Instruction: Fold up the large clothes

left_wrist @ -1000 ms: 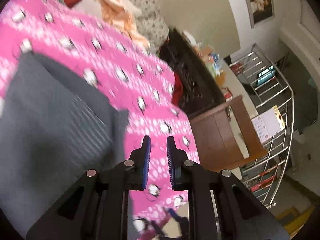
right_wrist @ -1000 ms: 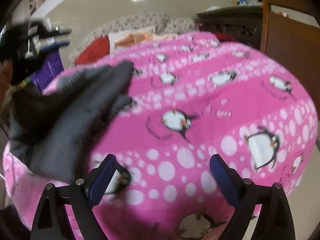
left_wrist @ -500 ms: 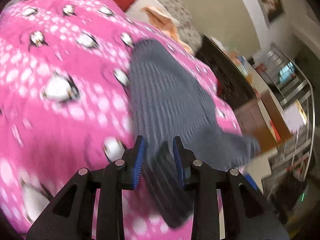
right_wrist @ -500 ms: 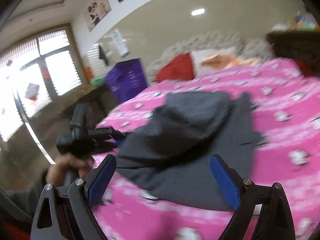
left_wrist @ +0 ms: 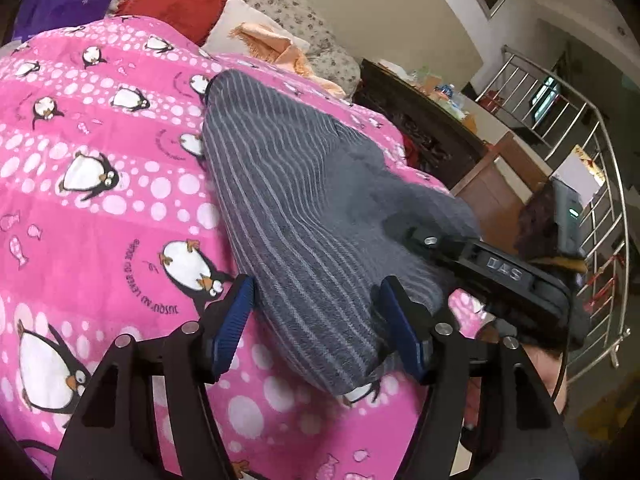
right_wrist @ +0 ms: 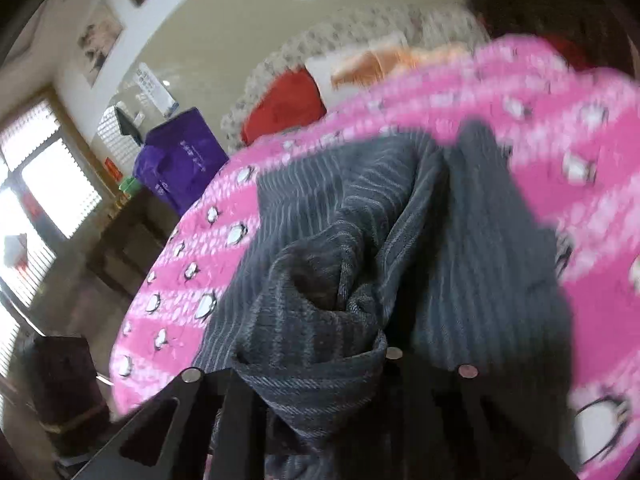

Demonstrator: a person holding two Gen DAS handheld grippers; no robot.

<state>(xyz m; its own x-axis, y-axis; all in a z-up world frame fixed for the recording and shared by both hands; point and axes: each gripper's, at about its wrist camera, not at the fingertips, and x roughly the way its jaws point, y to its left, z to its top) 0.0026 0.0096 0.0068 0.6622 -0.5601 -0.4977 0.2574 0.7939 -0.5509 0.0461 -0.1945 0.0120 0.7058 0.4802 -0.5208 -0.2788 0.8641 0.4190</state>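
A grey striped garment [left_wrist: 288,196] lies in a long bunched fold on the pink penguin blanket [left_wrist: 100,200]. My left gripper [left_wrist: 320,324] is open, its blue pads either side of the garment's near end. The right gripper's black body [left_wrist: 496,272] shows at the garment's right edge in the left wrist view. In the right wrist view the garment [right_wrist: 360,272] is bunched over my right gripper [right_wrist: 320,364]; its fingertips are hidden under the cloth, which seems pinched there.
Red [left_wrist: 176,8] and white pillows lie at the head of the bed. A purple bag [right_wrist: 180,160] stands beside it. A dark wooden cabinet [left_wrist: 432,128] and a steel railing [left_wrist: 592,184] are to the right.
My left gripper opened and let the garment's end down onto the blanket. My right gripper, wide open before, moved into the garment and is now buried in its cloth.
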